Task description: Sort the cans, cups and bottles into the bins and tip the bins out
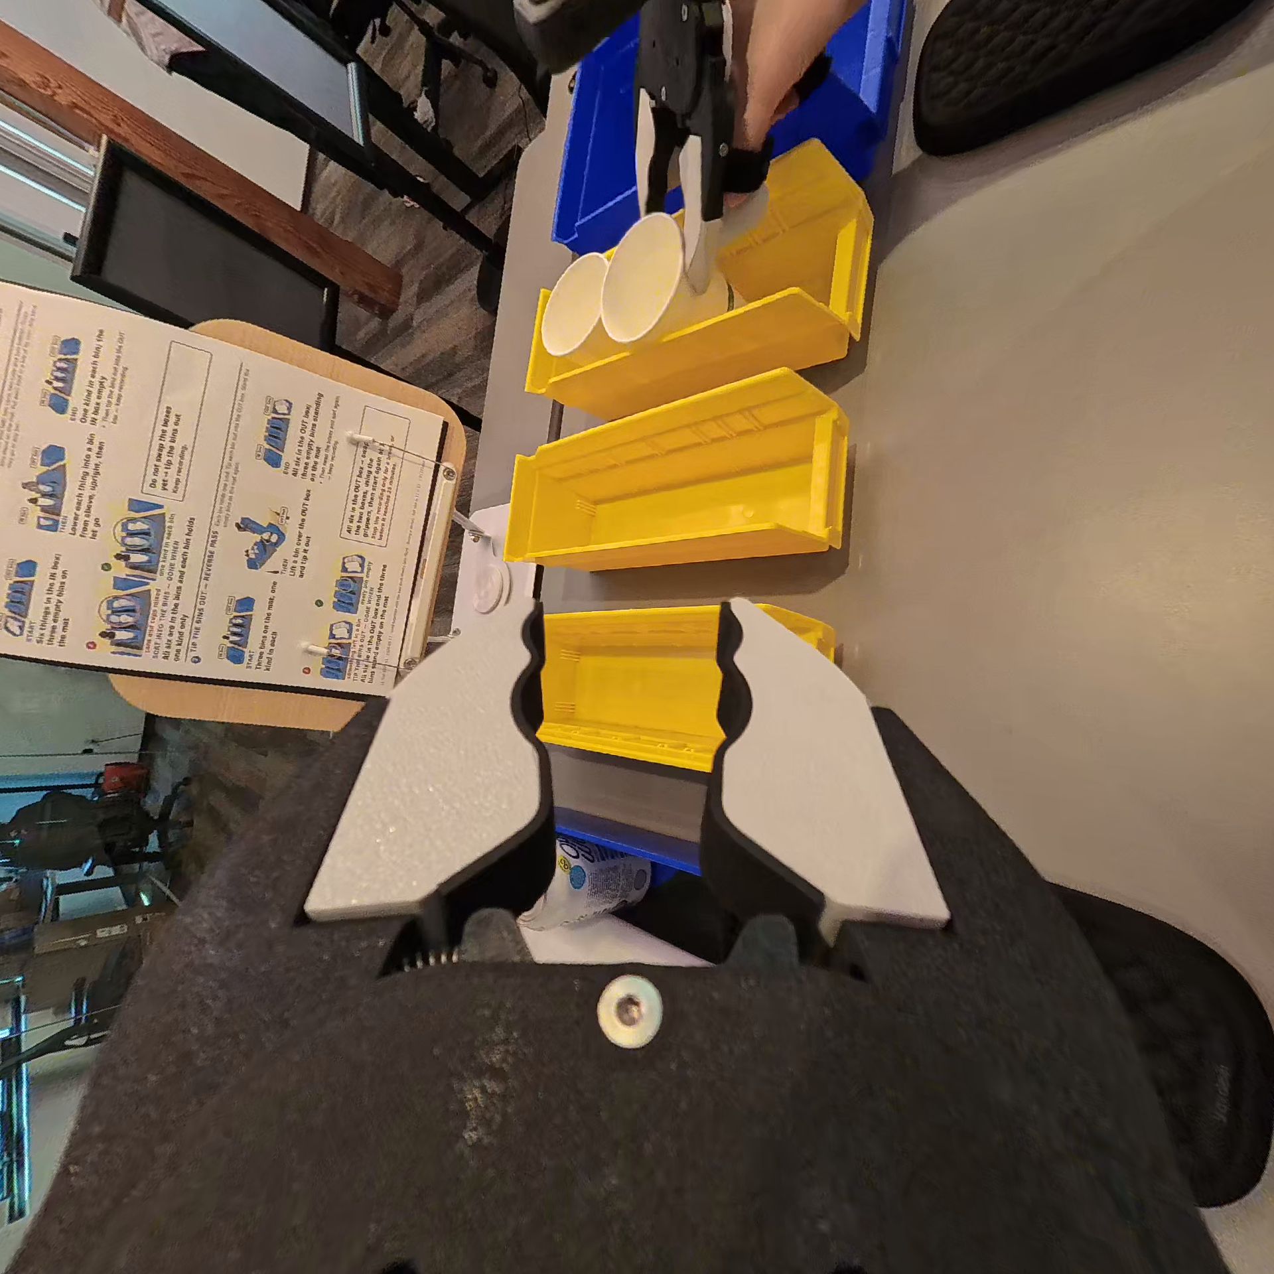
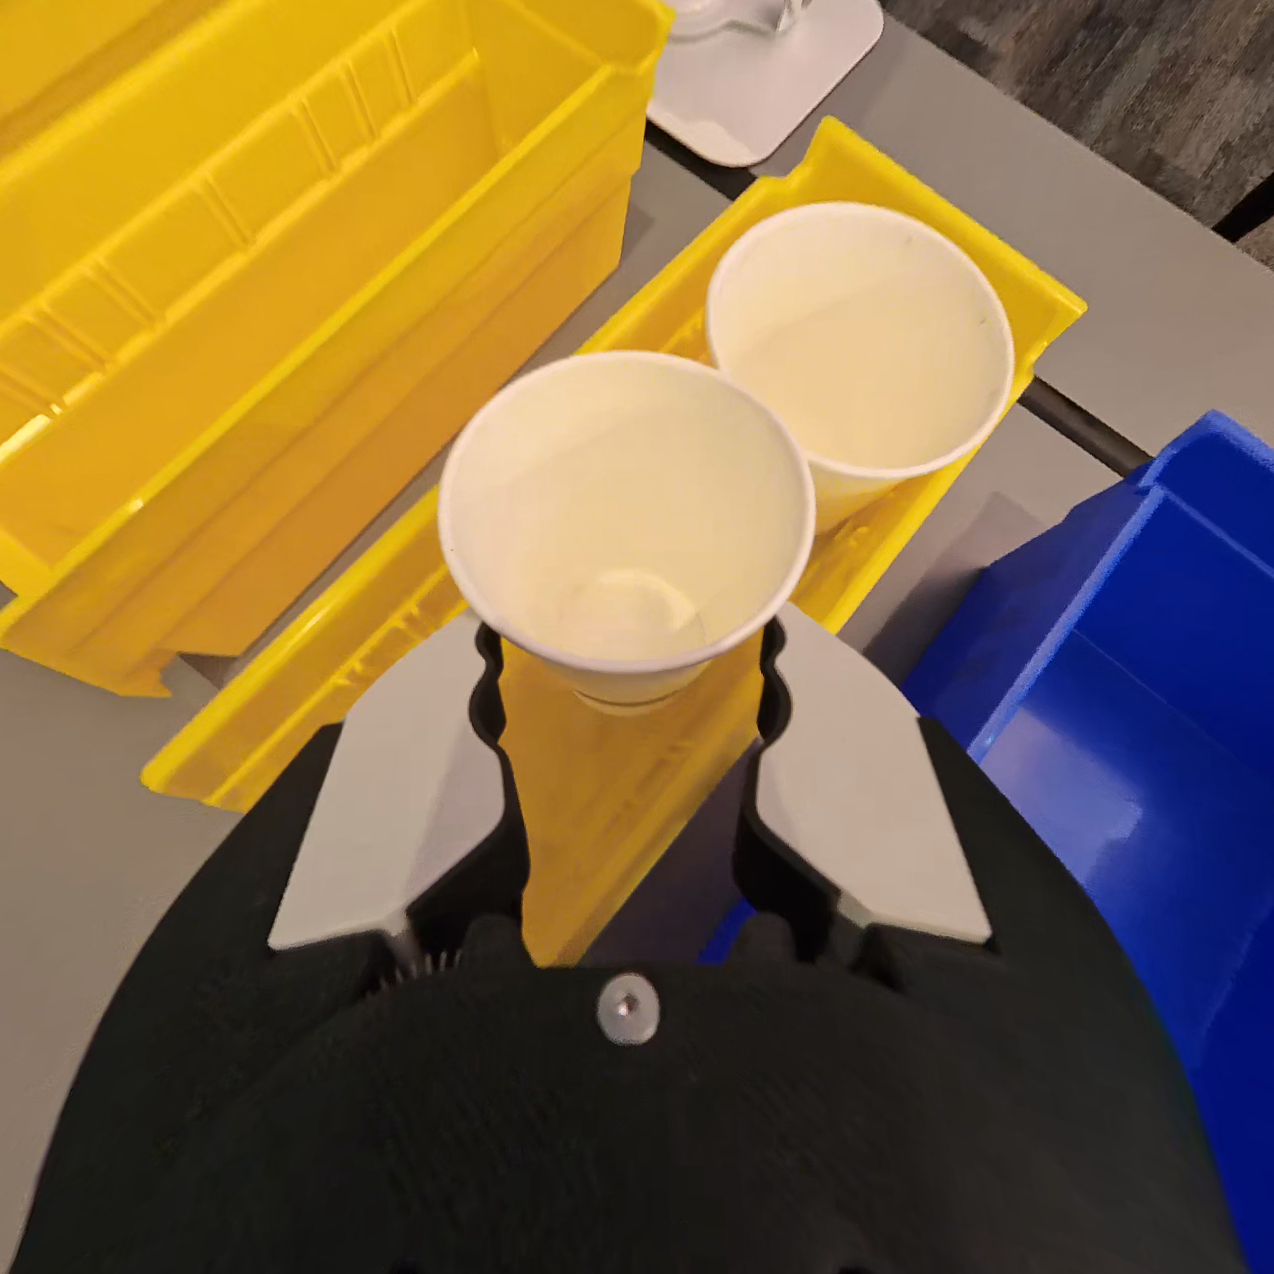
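Now the near paper cup stands upright in the yellow bin, touching the second cup beyond it. Best to draw straight back, I'd say, without clipping the rim. Right gripper is spread, fingers either side of the cup's base, not pressing. Left gripper hangs open, empty, over another bin.

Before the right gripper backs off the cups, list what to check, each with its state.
1. Right gripper pads clear of the near cup: ok, gaps on both sides.
2. Near cup upright in the cup bin: ok.
3. Far cup upright in the same bin: ok.
4. Near cup's base seated on the bin floor: cannot tell.
5. Left gripper empty: ok.
6. Middle bin empty: ok.
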Demonstrator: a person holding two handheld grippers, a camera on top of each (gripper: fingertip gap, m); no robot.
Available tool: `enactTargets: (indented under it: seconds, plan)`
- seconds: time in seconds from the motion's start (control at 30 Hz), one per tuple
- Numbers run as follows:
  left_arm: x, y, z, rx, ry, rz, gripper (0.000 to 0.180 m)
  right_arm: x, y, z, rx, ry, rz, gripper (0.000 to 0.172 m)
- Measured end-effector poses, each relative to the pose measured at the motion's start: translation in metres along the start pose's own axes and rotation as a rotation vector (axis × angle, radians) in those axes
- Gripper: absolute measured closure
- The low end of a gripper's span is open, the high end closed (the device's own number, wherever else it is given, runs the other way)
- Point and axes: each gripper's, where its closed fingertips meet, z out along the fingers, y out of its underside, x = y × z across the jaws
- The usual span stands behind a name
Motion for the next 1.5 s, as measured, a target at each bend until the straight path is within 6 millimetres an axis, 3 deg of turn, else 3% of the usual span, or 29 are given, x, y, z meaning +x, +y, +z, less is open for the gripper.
enactTargets:
  seconds: [0.3,0.5,0.67,0.83,0.93,1.2,1.5]
  plan:
    - [0.002,-0.002,0.003,-0.008,0.013,0.008,0.132,0.004,0.004,-0.007,-0.049,0.059,-0.100,0.095]
    - [0.003,0.000,0.002,-0.019,0.015,0.009,0.133,-0.014,-0.009,-0.012,0.026,0.133,-0.478,0.097]
    - [0.004,0.003,0.003,-0.032,0.021,0.003,0.133,-0.029,-0.008,-0.006,-0.029,0.123,-0.706,0.123]
    - [0.007,0.010,0.006,-0.051,0.034,0.002,0.133,-0.035,-0.004,0.003,-0.115,0.047,-0.752,0.141]
    - [0.007,0.016,0.008,-0.069,0.040,-0.006,0.133,-0.037,0.003,0.006,-0.194,-0.005,-0.771,0.164]
    - [0.011,0.022,0.006,-0.083,0.050,-0.009,0.133,-0.051,0.010,-0.002,-0.254,-0.114,-0.745,0.168]
    - [0.014,0.029,0.000,-0.101,0.049,-0.021,0.133,-0.046,0.016,-0.007,-0.311,-0.175,-0.674,0.167]
